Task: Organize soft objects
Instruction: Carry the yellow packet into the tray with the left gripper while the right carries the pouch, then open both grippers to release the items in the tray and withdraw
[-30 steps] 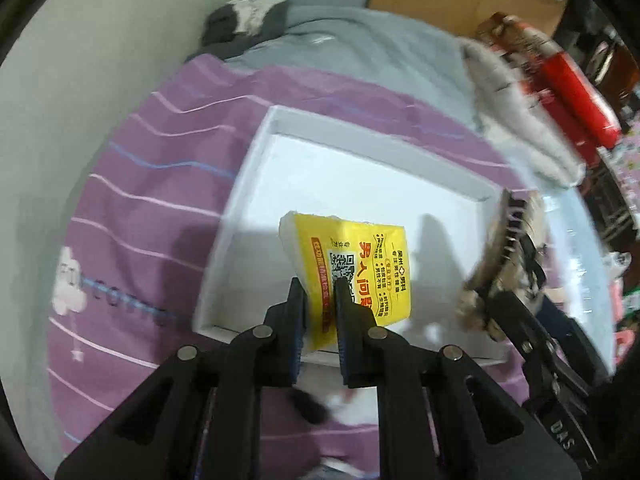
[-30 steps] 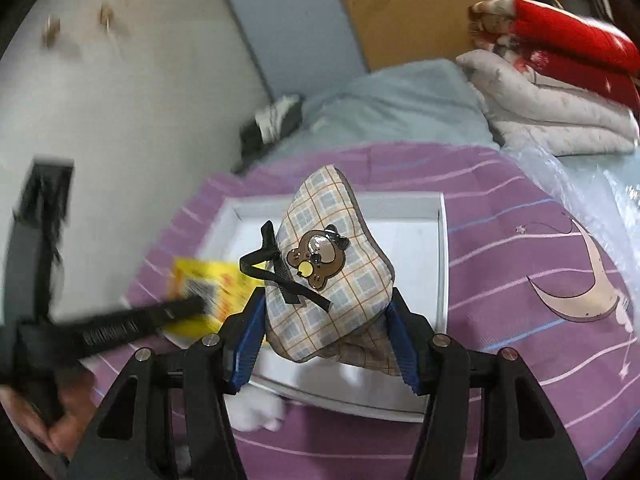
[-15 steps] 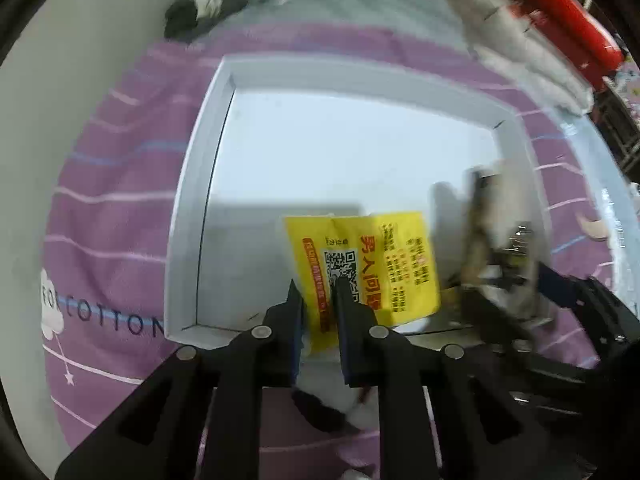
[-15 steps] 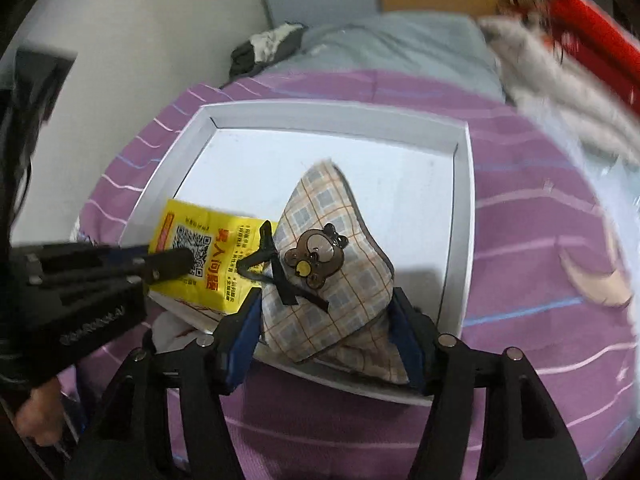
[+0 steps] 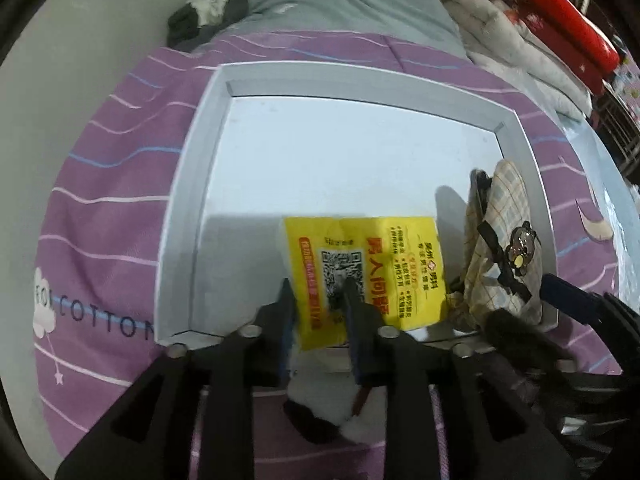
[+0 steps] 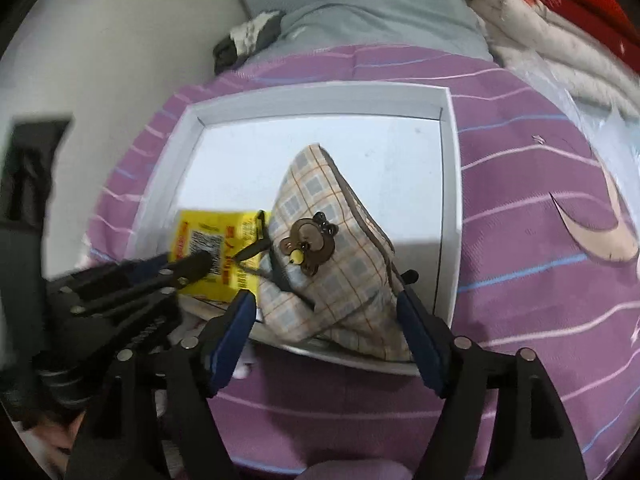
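A white tray [image 5: 192, 184] lies on a purple striped bedspread. A yellow printed packet [image 5: 384, 264] lies flat at the tray's near edge. My left gripper [image 5: 319, 304] straddles the packet's left part; its jaws are opening and the pads stand off it. Right of the packet, a plaid pouch [image 6: 320, 264] with a bear badge rests in the tray's near right corner, leaning on the near rim. My right gripper [image 6: 324, 312] has the pouch between its blue pads. Those jaws are opening too, with a small gap showing at the left pad. The pouch [image 5: 504, 248] also shows in the left wrist view.
Folded red and grey blankets [image 6: 560, 32] are stacked at the back right. A grey-blue pillow [image 5: 340, 8] and a dark-and-white cloth [image 5: 208, 12] lie behind the tray. A white wall [image 5: 80, 60] runs along the left. A black-and-white soft thing [image 5: 344, 428] lies under the left gripper.
Both grippers came down to the tray. The packet went from hanging in the left jaws to lying flat, and the pouch settled in the tray. Both pairs of jaws widened.
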A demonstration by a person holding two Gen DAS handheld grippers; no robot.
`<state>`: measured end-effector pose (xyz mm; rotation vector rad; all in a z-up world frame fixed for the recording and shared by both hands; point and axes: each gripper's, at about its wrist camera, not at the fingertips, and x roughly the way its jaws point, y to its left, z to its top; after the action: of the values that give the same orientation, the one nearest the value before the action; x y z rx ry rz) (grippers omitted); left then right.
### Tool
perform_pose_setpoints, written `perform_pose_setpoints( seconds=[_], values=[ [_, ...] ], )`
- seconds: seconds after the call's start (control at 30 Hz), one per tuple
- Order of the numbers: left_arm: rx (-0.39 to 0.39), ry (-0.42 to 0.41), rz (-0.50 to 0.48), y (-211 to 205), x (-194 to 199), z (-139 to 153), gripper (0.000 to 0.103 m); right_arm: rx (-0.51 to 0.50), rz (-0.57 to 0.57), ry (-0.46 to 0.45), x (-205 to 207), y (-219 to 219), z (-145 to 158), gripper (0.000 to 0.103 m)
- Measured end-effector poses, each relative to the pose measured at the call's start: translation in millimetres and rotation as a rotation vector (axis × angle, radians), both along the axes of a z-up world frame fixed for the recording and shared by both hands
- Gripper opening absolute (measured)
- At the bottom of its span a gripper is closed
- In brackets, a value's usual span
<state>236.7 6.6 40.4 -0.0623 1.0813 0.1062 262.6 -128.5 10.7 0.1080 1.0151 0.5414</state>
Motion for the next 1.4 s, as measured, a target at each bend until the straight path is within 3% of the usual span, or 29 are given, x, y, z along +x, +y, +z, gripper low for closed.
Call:
perform_pose_setpoints(
  seconds=[0.07,0.2,0.3,0.37,0.4,0.47,0.53,0.6,0.63,0.67,0.77,0.97,1.17,1.4],
  values=[
    [-0.058,0.028,0.006,6.9,-3.1,1.0,0.049,0.064,-0.011,-0.009,-2.8,-8.2,9.1,0.080],
    [-0.148,-0.018,0.038,21.4,-12.3,17.5,0.049,0.193,-0.041,-0.042,-10.9,-27.7,31.8,0.080],
    [-0.197,-0.084,0.055,35.0,-25.6,36.5,0.049,0.209,-0.079,-0.031,-13.2,-37.4,38.5,0.080],
    [-0.233,-0.123,0.069,45.5,-33.2,48.5,0.049,0.170,-0.096,-0.005,-13.5,-39.3,37.7,0.071],
    [-0.240,-0.130,0.079,51.2,-35.9,52.2,0.049,0.135,-0.103,0.008,-13.4,-39.6,35.8,0.059],
    [-0.228,-0.137,0.124,64.4,-38.0,55.1,0.049,0.081,-0.118,0.037,-11.6,-41.2,29.6,0.046],
    [-0.148,-0.142,0.197,76.8,-42.2,54.2,0.049,0.046,-0.144,0.067,-9.0,-43.8,21.3,0.037],
    [-0.063,-0.131,0.270,89.3,-42.3,45.8,0.047,0.031,-0.175,0.106,-5.4,-49.1,12.5,0.034],
    [-0.046,-0.115,0.292,93.0,-42.1,39.0,0.035,0.028,-0.188,0.124,-4.1,-51.7,8.0,0.029],
    [-0.052,-0.095,0.300,98.1,-40.4,32.3,0.022,0.022,-0.201,0.144,-3.1,-54.1,4.0,0.026],
    [-0.147,-0.076,0.291,107.4,-36.6,16.7,0.021,0.028,-0.216,0.176,-2.1,-58.7,-1.1,0.024],
    [-0.205,-0.056,0.235,97.0,-17.9,-0.5,0.019,0.031,-0.220,0.226,1.0,-60.4,-11.6,0.024],
    [-0.224,-0.022,0.262,102.6,-17.7,-7.7,0.013,0.008,-0.265,0.226,3.0,-61.9,-15.8,0.008],
    [-0.167,0.061,0.175,78.5,-22.8,-7.3,0.013,0.002,-0.335,0.165,7.1,-68.0,-10.5,0.006]
  ],
)
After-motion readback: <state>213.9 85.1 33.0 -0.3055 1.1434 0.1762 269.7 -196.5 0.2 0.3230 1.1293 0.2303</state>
